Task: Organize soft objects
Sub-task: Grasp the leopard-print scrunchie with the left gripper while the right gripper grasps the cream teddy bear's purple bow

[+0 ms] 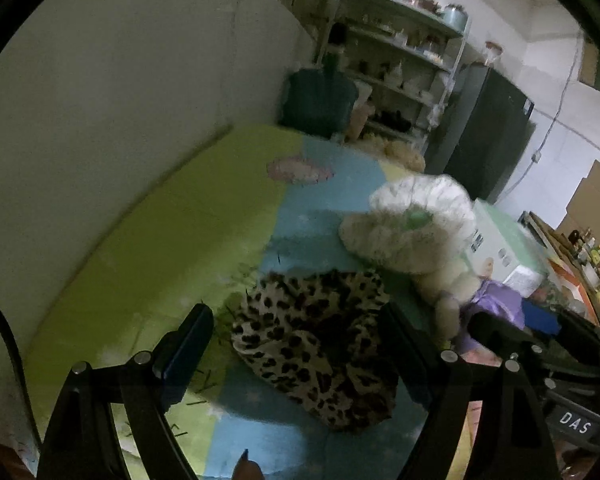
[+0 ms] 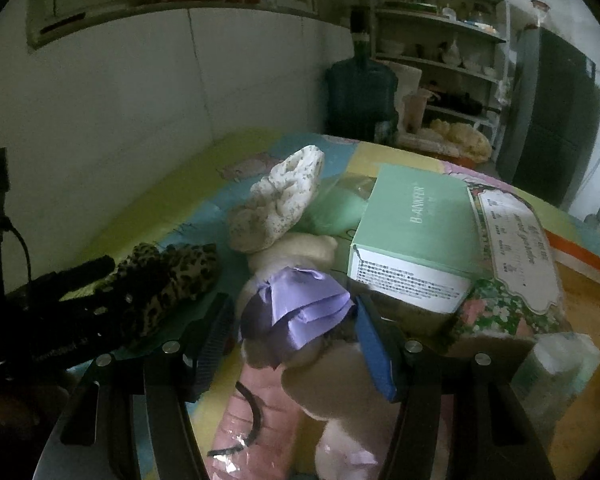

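My left gripper (image 1: pixel 296 344) has its jaws spread wide, and both fingers point forward and a little down. My right gripper (image 2: pixel 294 326) is also wide apart, its fingers reaching forward. In the right wrist view, the left gripper (image 2: pixel 80 280) appears low at the left side.

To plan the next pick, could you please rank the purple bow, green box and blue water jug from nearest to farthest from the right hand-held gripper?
1. Purple bow, between the right hand-held gripper fingers.
2. Green box, ahead to the right.
3. Blue water jug, far back by the wall.
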`<action>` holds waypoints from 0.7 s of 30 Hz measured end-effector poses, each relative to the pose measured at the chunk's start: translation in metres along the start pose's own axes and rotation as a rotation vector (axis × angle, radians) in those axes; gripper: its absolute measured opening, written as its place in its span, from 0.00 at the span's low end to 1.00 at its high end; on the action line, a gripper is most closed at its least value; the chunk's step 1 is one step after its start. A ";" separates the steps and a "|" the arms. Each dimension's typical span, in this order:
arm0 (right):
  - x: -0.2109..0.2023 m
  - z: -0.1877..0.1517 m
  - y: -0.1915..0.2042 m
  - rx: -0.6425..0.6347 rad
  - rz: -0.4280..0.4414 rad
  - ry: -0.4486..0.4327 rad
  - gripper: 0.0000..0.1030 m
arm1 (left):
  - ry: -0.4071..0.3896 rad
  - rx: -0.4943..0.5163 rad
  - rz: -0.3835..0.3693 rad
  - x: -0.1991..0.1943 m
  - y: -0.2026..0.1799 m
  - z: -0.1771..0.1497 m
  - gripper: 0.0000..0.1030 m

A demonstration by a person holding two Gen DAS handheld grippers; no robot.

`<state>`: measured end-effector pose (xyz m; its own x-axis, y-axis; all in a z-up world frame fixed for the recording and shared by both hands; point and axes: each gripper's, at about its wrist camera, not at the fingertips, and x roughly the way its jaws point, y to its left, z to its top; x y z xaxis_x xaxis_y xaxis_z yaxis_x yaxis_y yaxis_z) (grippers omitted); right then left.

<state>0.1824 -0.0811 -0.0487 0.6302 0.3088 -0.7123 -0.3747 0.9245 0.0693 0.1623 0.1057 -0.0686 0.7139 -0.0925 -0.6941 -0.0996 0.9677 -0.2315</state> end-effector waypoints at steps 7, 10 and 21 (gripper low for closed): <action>0.013 0.005 0.000 0.004 -0.006 0.017 0.61 | 0.024 0.009 0.013 0.010 -0.003 0.000 0.77; 0.014 0.006 0.000 0.000 -0.008 0.020 0.61 | 0.023 0.022 0.020 0.012 -0.004 0.000 0.65; 0.014 0.004 0.001 -0.013 -0.034 -0.002 0.37 | 0.022 0.040 0.005 0.009 -0.006 -0.001 0.18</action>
<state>0.1942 -0.0747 -0.0558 0.6441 0.2772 -0.7130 -0.3613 0.9318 0.0359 0.1680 0.0991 -0.0744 0.6977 -0.0922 -0.7104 -0.0755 0.9767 -0.2009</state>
